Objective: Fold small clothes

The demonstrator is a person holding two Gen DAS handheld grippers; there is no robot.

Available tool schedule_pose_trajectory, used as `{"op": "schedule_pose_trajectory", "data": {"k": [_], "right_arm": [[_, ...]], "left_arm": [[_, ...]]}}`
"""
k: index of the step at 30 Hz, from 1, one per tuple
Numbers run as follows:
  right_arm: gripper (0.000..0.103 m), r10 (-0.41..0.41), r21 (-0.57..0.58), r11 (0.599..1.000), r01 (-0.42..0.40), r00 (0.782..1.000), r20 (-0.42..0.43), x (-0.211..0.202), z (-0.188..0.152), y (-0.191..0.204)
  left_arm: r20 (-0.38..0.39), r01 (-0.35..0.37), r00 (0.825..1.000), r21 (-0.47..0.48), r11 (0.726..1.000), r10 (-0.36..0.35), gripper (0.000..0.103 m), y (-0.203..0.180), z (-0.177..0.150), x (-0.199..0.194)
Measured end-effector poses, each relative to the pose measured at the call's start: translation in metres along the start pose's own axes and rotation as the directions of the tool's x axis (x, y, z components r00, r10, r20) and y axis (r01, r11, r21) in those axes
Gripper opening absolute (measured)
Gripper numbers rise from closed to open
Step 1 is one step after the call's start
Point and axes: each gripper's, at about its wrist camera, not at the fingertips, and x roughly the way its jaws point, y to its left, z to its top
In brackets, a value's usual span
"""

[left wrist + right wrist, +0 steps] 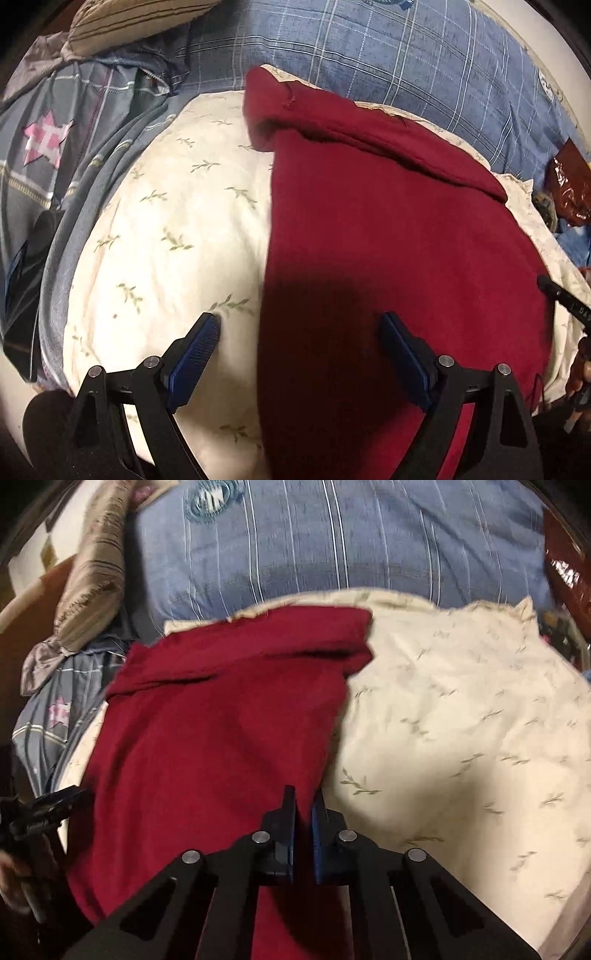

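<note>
A dark red garment point(388, 229) lies spread on a cream leaf-print pillow point(166, 229), its far end folded over. My left gripper point(299, 321) is open, its jaws straddling the garment's left edge near me, one pad over the pillow and one over the cloth. In the right wrist view the same red garment point(221, 720) lies left of centre on the cream pillow point(461, 720). My right gripper point(303, 805) is shut on the garment's near right edge, red cloth pinched between its blue pads.
A blue plaid pillow point(406, 48) lies behind, and a grey-blue quilt with a pink star point(44, 144) at the left. A striped beige cushion point(92, 572) sits at the far left. A shiny red wrapper point(569, 188) lies at the right. The other gripper shows at the left edge point(44, 812).
</note>
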Motion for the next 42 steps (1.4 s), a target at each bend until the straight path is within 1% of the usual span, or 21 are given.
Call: {"op": "schedule_pose_trajectory", "data": {"k": [1,4,5,8,9,10,12,14,16,18,19,20,22,23,25,27,30,34,37,40,42], "right_arm": [[0.006,-0.011,0.018,1.000,0.011,1.000,-0.009,-0.001,-0.003,-0.007],[0.006,-0.011,0.040,0.999,0.013,0.999,-0.044,0.008,-0.008,-0.014],[0.007,-0.004,0.051,0.999,0.005,0.999,-0.037,0.007,-0.009,-0.016],[0.026,0.073,0.145,0.987,-0.069,0.997,-0.022,-0.008,-0.016,-0.025],[0.045,0.103,0.161,0.982,-0.099,0.995,-0.018,-0.015,-0.022,-0.027],[0.056,0.117,0.159,0.981,-0.114,0.993,-0.012,-0.022,-0.029,-0.028],[0.056,0.114,0.126,0.986,-0.110,0.993,-0.028,-0.032,-0.046,-0.029],[0.056,0.153,0.093,0.985,-0.146,0.986,-0.065,-0.037,-0.062,-0.023],[0.054,0.182,0.068,0.982,-0.176,0.979,-0.091,-0.038,-0.077,-0.016],[0.052,0.168,0.035,0.986,-0.165,0.980,-0.110,-0.038,-0.086,-0.011],[0.046,0.165,0.024,0.986,-0.163,0.980,-0.111,-0.038,-0.088,-0.008],[0.043,0.167,0.010,0.986,-0.167,0.980,-0.110,-0.040,-0.090,-0.006],[0.026,0.184,-0.007,0.983,-0.186,0.976,-0.115,-0.043,-0.092,-0.002],[0.024,0.195,-0.010,0.980,-0.197,0.974,-0.112,-0.045,-0.093,0.000],[0.024,0.216,-0.013,0.976,-0.219,0.971,-0.104,-0.047,-0.095,0.000],[0.024,0.230,0.002,0.973,-0.231,0.967,-0.108,-0.042,-0.097,-0.001],[0.027,0.260,0.034,0.966,-0.257,0.960,-0.106,-0.038,-0.099,-0.003],[0.028,0.273,-0.004,0.962,-0.275,0.958,-0.085,-0.044,-0.098,0.011],[0.028,0.278,-0.012,0.960,-0.281,0.956,-0.094,-0.041,-0.096,0.016],[0.028,0.312,-0.015,0.949,-0.315,0.945,-0.095,-0.041,-0.096,0.019],[0.028,0.347,0.003,0.937,-0.348,0.933,-0.091,-0.041,-0.095,0.017]], "left_arm": [[-0.001,-0.004,1.000,-0.004,1.000,0.004,0.088,0.003,-0.002,-0.001],[-0.008,-0.009,1.000,0.005,1.000,0.009,0.088,0.005,-0.011,-0.006],[-0.012,-0.006,1.000,0.007,1.000,0.006,0.088,0.005,-0.014,-0.008],[-0.014,0.015,1.000,0.022,1.000,-0.015,0.089,0.008,-0.023,-0.019],[-0.014,0.017,1.000,0.023,1.000,-0.017,0.089,0.008,-0.026,-0.021],[-0.019,0.020,1.000,0.018,1.000,-0.020,0.089,0.010,-0.028,-0.022],[-0.032,0.047,0.998,0.006,0.999,-0.047,0.089,0.012,-0.035,-0.024],[-0.039,0.062,0.997,0.006,0.998,-0.062,0.089,0.011,-0.040,-0.024],[-0.030,0.057,0.998,0.034,0.998,-0.056,0.089,0.009,-0.044,-0.026],[-0.040,0.051,0.998,0.055,0.997,-0.049,0.088,0.007,-0.049,-0.026],[-0.044,0.056,0.998,0.062,0.997,-0.053,0.088,0.008,-0.052,-0.027],[-0.050,0.066,0.997,0.066,0.996,-0.063,0.088,0.009,-0.055,-0.030],[-0.060,0.083,0.995,0.056,0.995,-0.080,0.088,0.013,-0.060,-0.032],[-0.061,0.088,0.994,0.041,0.995,-0.085,0.088,0.017,-0.062,-0.033],[-0.052,0.086,0.995,0.024,0.996,-0.085,0.088,0.019,-0.064,-0.032],[-0.049,0.070,0.997,0.036,0.997,-0.068,0.088,0.016,-0.065,-0.033],[-0.057,0.055,0.997,0.048,0.997,-0.053,0.087,0.010,-0.069,-0.034],[-0.061,0.052,0.997,0.047,0.998,-0.049,0.086,0.011,-0.069,-0.035],[-0.062,0.051,0.997,0.039,0.998,-0.049,0.084,0.010,-0.068,-0.035],[-0.063,0.053,0.997,0.041,0.998,-0.051,0.082,0.011,-0.068,-0.036],[-0.062,0.054,0.997,0.040,0.998,-0.051,0.082,0.012,-0.068,-0.035]]}}
